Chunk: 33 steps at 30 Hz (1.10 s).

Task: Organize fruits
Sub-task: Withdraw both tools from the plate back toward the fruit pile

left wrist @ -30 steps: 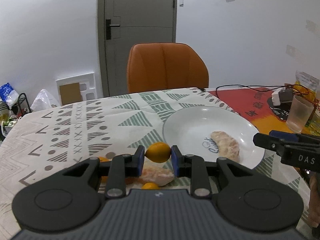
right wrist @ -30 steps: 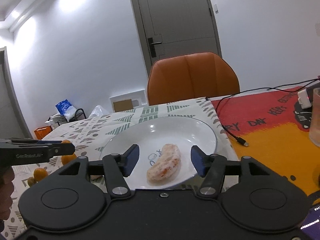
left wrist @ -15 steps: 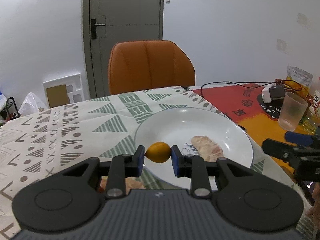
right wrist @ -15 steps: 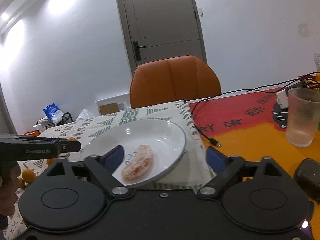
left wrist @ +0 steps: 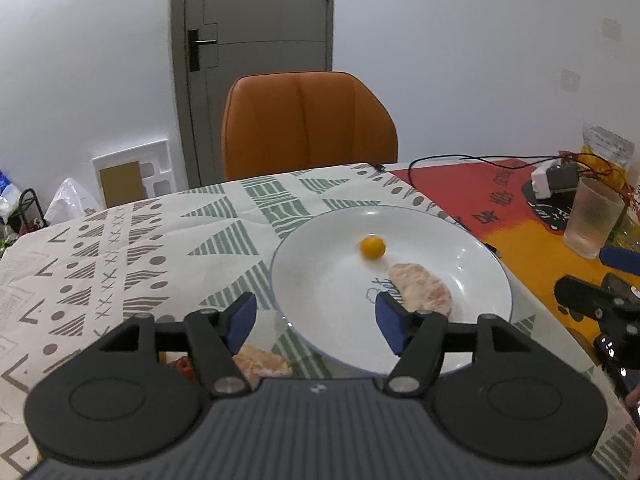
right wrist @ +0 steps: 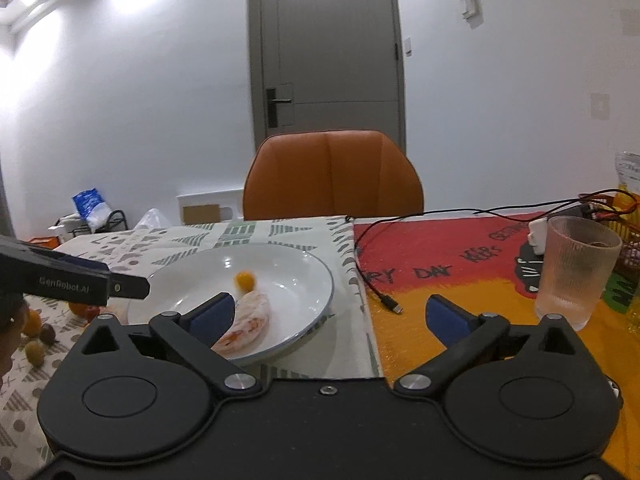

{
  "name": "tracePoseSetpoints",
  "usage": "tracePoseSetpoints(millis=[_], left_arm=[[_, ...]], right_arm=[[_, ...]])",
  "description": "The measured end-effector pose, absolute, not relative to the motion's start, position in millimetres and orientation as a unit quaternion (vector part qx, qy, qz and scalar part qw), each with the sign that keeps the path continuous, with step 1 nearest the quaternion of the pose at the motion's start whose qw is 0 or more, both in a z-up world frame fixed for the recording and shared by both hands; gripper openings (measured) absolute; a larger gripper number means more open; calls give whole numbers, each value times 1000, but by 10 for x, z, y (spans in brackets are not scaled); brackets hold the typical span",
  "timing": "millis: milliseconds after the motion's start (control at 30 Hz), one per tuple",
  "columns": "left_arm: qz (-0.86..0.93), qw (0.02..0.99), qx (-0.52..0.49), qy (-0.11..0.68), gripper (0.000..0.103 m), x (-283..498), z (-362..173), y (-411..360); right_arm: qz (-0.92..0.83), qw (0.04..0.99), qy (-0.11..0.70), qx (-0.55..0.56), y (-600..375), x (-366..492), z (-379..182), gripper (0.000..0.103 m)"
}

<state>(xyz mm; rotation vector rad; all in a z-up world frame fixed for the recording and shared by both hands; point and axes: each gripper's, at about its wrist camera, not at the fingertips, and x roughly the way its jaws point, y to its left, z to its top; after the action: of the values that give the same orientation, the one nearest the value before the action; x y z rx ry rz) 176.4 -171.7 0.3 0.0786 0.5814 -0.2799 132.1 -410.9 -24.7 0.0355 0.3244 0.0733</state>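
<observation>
A white plate (left wrist: pixel 320 308) (right wrist: pixel 304 312) sits on the patterned cloth. In it lie a small orange fruit (left wrist: pixel 372 247) (right wrist: pixel 245 279) and a peeled citrus piece (left wrist: pixel 420 290) (right wrist: pixel 248 320). My left gripper (left wrist: pixel 312 320) is open and empty above the plate's near left rim; its finger also shows in the right wrist view (right wrist: pixel 124 288). My right gripper (right wrist: pixel 328 314) is open and empty at the plate's right edge. Another peeled piece (left wrist: pixel 260 364) lies on the cloth below the left gripper. Several small fruits (right wrist: pixel 34 332) lie at the left.
A ribbed plastic cup (left wrist: pixel 592 220) (right wrist: pixel 572 268) stands on the red and orange mat at the right. A black cable with a plug (right wrist: pixel 388 300) lies on the mat. An orange chair (left wrist: pixel 308 124) stands behind the table. A charger (left wrist: pixel 554 178) sits far right.
My left gripper has opened and let go of the small orange fruit, which now lies in the plate. My right gripper has shifted right and opened wider.
</observation>
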Motion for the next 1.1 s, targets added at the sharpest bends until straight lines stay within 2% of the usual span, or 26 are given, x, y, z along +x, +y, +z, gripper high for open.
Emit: tracePoseSetpoints(millis=[100, 633, 1100], left_arm=[[-128, 950, 32, 282, 71, 1757, 20, -1665], [-76, 955, 19, 288, 71, 1634, 17, -1258], [-46, 957, 0, 287, 71, 1388, 36, -825]], right_arm=[[37, 986, 160, 13, -4114, 1302, -247, 103], [42, 984, 167, 49, -4334, 1335, -350, 103], [96, 981, 166, 33, -3933, 1333, -229, 103]])
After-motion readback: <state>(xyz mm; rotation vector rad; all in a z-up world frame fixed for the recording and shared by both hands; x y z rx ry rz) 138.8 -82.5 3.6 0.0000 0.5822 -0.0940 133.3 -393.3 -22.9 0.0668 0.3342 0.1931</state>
